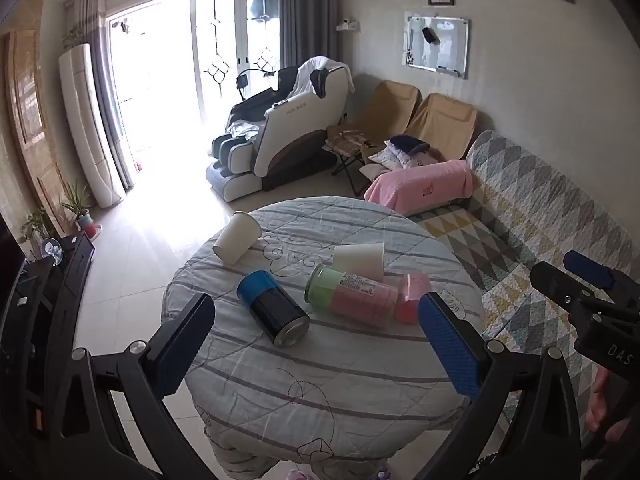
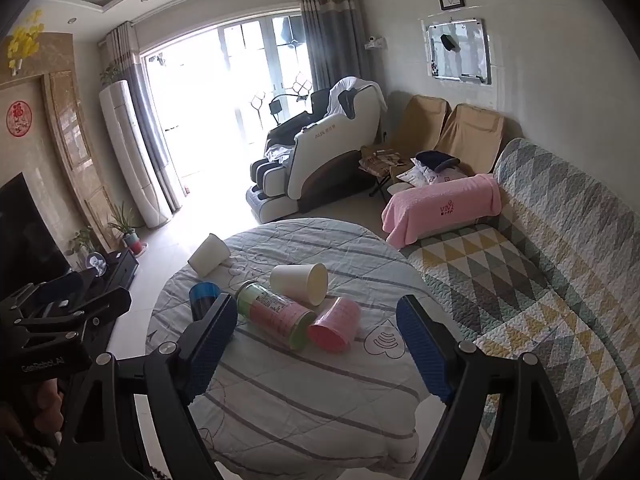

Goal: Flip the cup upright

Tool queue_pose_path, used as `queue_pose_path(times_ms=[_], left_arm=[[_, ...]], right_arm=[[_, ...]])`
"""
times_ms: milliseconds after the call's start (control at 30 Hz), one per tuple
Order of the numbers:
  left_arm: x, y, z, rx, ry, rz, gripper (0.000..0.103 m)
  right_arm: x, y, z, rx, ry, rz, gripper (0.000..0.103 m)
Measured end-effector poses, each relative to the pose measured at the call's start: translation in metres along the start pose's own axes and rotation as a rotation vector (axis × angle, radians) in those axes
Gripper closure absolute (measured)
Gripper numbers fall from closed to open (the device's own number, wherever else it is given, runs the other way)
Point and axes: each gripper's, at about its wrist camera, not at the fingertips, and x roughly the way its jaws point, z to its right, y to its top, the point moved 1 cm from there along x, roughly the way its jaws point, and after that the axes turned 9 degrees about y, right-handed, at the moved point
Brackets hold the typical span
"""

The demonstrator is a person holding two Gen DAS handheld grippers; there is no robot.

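Pink cup (image 2: 334, 324) lay tipped beside the green-pink bottle (image 2: 276, 314). Both tongs, left (image 1: 316, 344) and right (image 2: 316, 346), hovered spread wide, gripping nothing.

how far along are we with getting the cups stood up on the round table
Nothing looks done: the two white cups, pink cup, blue-black can and green-pink canister all lie on their sides. Left tongs and right tongs are open above the table, holding nothing. Every flip remains.

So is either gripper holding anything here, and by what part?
Nothing is held. The left gripper and right gripper are both open above the table, short of the cups.
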Motion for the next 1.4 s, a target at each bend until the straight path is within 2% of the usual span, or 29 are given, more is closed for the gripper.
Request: queue_pose_path(times_ms=[700,1400], left_arm=[[0.003,0.015,-0.008,0.0,0.001,0.011,0.0],[0.001,0.009,-0.004,0.0,0.006,0.015,0.0]], right_arm=[[0.011,0.001,-0.003,-0.003,0.007,-0.008,0.02],[0.012,-0.005,-0.005,0.007,0.006,-0.015,0.02]])
